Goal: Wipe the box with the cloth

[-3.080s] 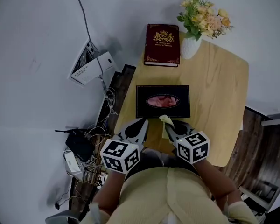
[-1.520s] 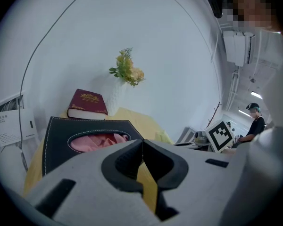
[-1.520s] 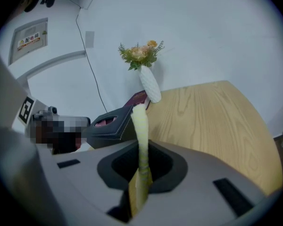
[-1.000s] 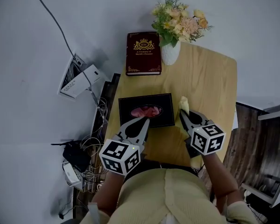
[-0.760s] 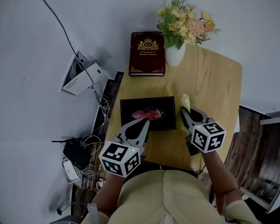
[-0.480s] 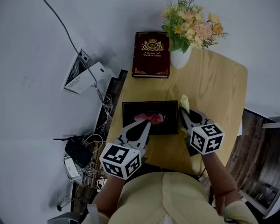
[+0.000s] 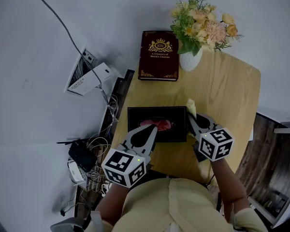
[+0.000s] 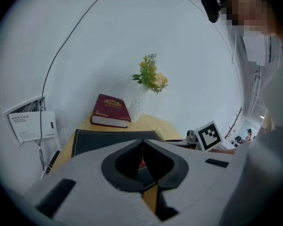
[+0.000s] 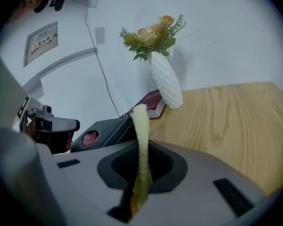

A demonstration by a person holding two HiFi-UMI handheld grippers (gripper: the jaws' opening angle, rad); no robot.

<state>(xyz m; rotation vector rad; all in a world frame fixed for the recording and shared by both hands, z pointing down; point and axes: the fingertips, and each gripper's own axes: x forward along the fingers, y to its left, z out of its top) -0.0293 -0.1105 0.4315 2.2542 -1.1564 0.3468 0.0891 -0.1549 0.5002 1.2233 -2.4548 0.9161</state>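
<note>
Movement over the last three seconds is nearly all on the right, though the left comes first: the left gripper has its jaws pressed together with nothing between them, and its tip hangs over the near edge of the box, much where it was before. The box itself, dark with an oval opening showing pink tissue, lies flat on the table and looks not to have shifted. The cloth, a pale yellow strip, is pinched between the closed jaws of the right gripper and stands upright just beside the right end of the box; three seconds ago it was in front of the box's near edge. It has hardly moved in the last second. Whether it touches the box's side I cannot tell. My reading is that the wiping has gone round from the front to the right end, with the top and far side likely still to do.
</note>
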